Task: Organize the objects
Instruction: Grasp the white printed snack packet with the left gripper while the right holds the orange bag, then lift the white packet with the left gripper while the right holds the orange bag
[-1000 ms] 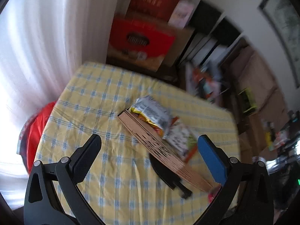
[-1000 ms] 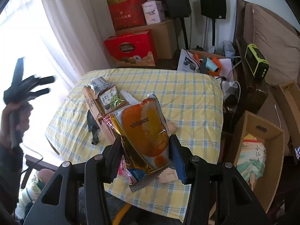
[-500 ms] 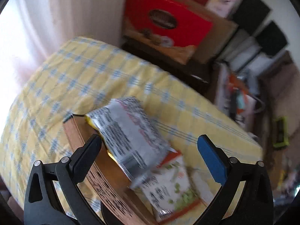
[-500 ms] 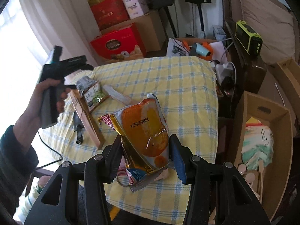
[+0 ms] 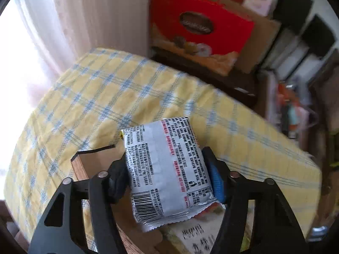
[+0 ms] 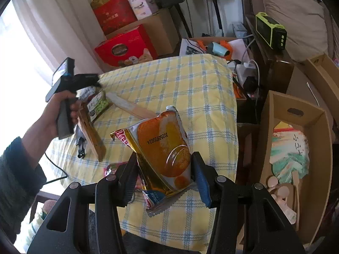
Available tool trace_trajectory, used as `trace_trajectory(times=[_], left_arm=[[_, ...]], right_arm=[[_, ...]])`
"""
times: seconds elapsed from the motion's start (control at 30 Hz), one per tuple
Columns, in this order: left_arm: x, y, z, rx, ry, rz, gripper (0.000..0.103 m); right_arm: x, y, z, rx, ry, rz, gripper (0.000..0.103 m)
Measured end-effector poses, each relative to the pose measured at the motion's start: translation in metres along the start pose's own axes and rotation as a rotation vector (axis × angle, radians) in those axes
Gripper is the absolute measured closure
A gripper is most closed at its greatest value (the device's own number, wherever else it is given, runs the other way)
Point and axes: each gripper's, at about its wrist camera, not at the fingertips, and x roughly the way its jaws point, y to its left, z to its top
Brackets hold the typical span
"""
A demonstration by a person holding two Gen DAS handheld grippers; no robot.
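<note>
The silver snack packet (image 5: 167, 167), printed side up with its barcode toward the camera, sits clamped between the two fingers of the left gripper (image 5: 167, 180); the black finger presses its left edge and the blue-padded finger (image 5: 216, 182) its right. Beneath the fingers lies the wooden box (image 5: 93, 165), with a green-pea snack pack (image 5: 197, 239) under the packet's near end. Beyond the fingertips spreads the yellow checked tablecloth (image 5: 118, 97).

The orange foil pouch (image 6: 163, 148) stands upright between the fingers of the right gripper (image 6: 164, 175), which hold it at both lower edges. Behind the left finger a pink packet (image 6: 112, 167) lies on the cloth. Ahead and left of the fingers, the person's left hand (image 6: 63, 114) holds the other gripper over the wooden box. Right of the fingers, beside the table, stands an open cardboard box (image 6: 296, 148).
</note>
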Motion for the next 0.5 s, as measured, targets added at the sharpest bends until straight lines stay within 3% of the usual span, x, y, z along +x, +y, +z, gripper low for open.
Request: trace_trajectory(times=[0.07, 0.27, 0.5], left_arm=[[-0.002, 0.004, 0.0, 0.027, 0.016, -0.054, 0.052], [-0.03, 0.031, 0.001, 0.014, 0.003, -0.218, 0.053], [-0.09, 0.038, -0.015, 0.18, -0.133, -0.219, 0.054]], right_arm=[[-0.001, -0.001, 0.0, 0.007, -0.004, 0.001, 0.053], [-0.005, 0.01, 0.001, -0.004, -0.014, 0.008, 0.053], [-0.013, 0.027, 0.005, -0.031, -0.036, -0.003, 0.053]])
